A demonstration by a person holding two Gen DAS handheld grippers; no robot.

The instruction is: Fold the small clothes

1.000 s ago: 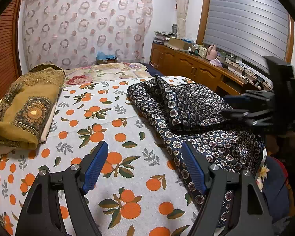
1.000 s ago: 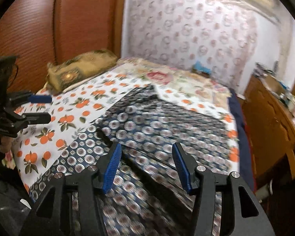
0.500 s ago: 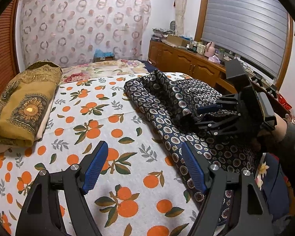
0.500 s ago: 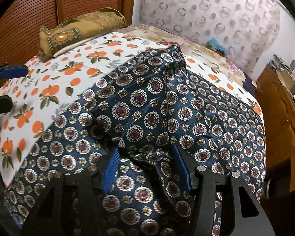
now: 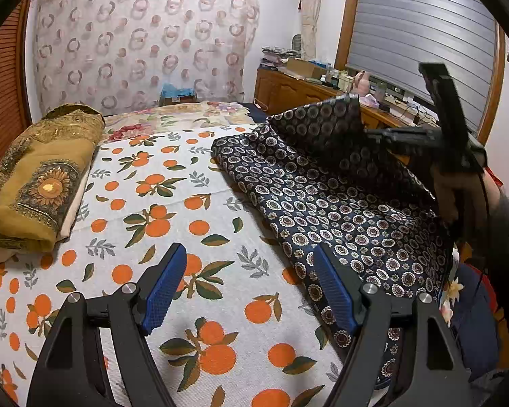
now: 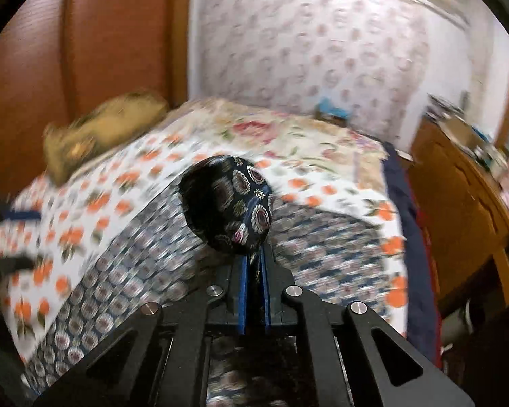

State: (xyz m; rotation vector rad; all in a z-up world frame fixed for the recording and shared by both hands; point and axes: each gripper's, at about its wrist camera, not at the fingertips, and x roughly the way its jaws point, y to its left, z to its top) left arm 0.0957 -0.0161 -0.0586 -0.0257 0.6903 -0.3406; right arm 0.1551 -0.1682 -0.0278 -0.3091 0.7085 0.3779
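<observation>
A navy garment with round medallion print (image 5: 339, 196) lies on the right side of the bed. My right gripper (image 6: 254, 264) is shut on a bunched fold of the garment (image 6: 230, 203) and holds that edge lifted above the bed; in the left wrist view it appears at the right (image 5: 383, 135) with the cloth hanging from it. My left gripper (image 5: 251, 291) is open and empty, low over the orange-print bedsheet (image 5: 173, 210), just left of the garment's near edge.
A folded olive-gold cloth with a sunflower motif (image 5: 40, 176) sits at the bed's left. A wooden dresser with clutter (image 5: 322, 84) stands at the right. A patterned curtain (image 5: 142, 40) hangs behind the bed. Wooden wardrobe doors (image 6: 112, 44) are at the left.
My right gripper closed on the navy garment and lifted its edge upward. The crumpled garment has spread flatter. My left gripper stayed open over the sheet.
</observation>
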